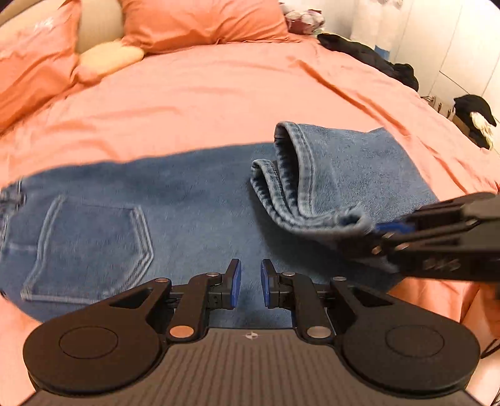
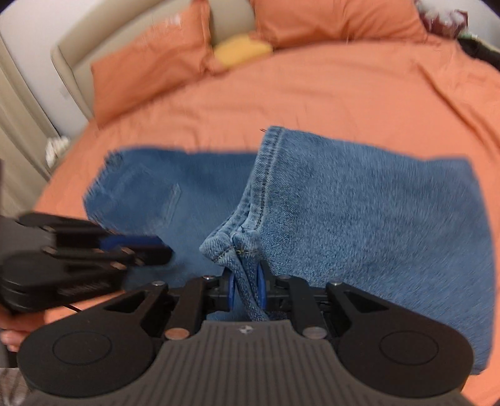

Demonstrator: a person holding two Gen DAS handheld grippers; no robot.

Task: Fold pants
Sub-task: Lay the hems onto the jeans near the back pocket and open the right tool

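Two folds look at least begun: the blue denim jeans point(image 1: 193, 200) lie flat across the salmon-orange bedspread point(image 1: 218, 103) with one back pocket point(image 1: 90, 246) facing up, so I judge the legs are already laid one over the other, and the leg ends are doubled back toward the seat. What is left, as I read it, is to set this flap down squarely, then fold again to a compact stack.

My right gripper point(image 2: 245, 289) has its jaws pinching the hems of the legs point(image 2: 240, 250), the stitched cuffs bunched between the blue pads point(image 2: 230, 289) and held a little above the cloth beneath. My left gripper point(image 1: 251, 281) hangs over the near edge of the jeans with its jaws spread a small way and nothing between them.

Room is generous. The bedspread runs bare well beyond the far edge of the denim, up to the orange pillows point(image 1: 203, 22) and a pale yellow cushion point(image 1: 109, 56) at the headboard. A heap of dark clothing point(image 1: 368, 56) sits at the far right edge of the bed, well apart from my work. The near edge of the jeans lies close to the bed's side, so I would carry the flap away from me or sideways, not toward me. My two grippers are near each other, and that crossing needs care.
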